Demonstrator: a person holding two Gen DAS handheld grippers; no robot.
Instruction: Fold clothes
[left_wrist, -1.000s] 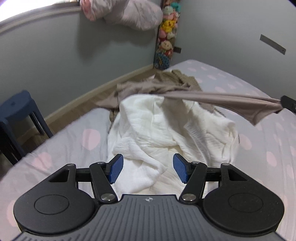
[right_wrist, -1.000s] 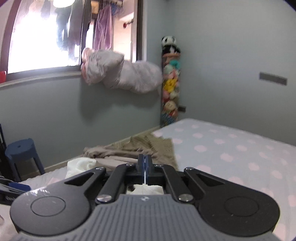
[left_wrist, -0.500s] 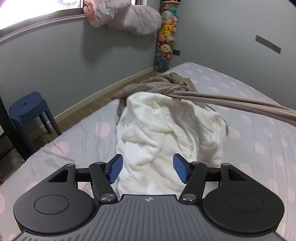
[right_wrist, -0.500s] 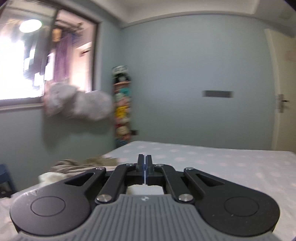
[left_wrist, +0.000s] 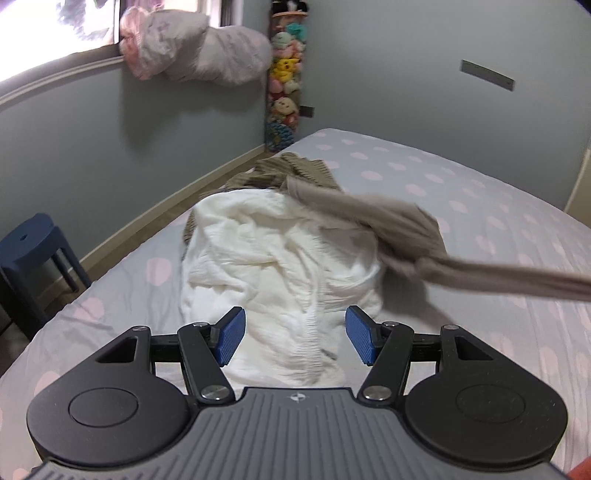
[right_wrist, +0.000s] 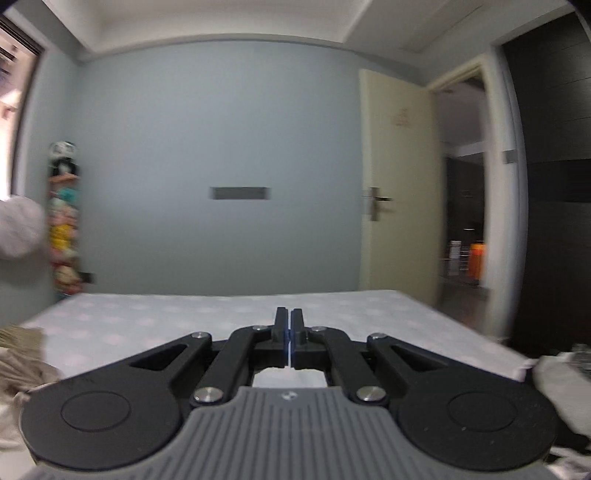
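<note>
Left wrist view only: white garment (left_wrist: 273, 266), crumpled, near the bed (left_wrist: 480, 206) edge; taupe garment (left_wrist: 388, 221) stretched taut rightward, blurred, far end cut off. Left hand-held gripper (left_wrist: 294, 334) released above the white cloth. Right view: right hand-held gripper (right_wrist: 288, 334) clenched; anything pinched indiscernible.

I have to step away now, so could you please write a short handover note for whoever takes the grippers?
Left gripper: open, empty, over the white garment.
Right gripper: shut; what it holds is not visible in its own view.
Taupe garment: stretched taut across the white one, off the right edge of the left view.
Olive knit: behind, on the bed.
Done: nothing folded. Left: all three.
</note>
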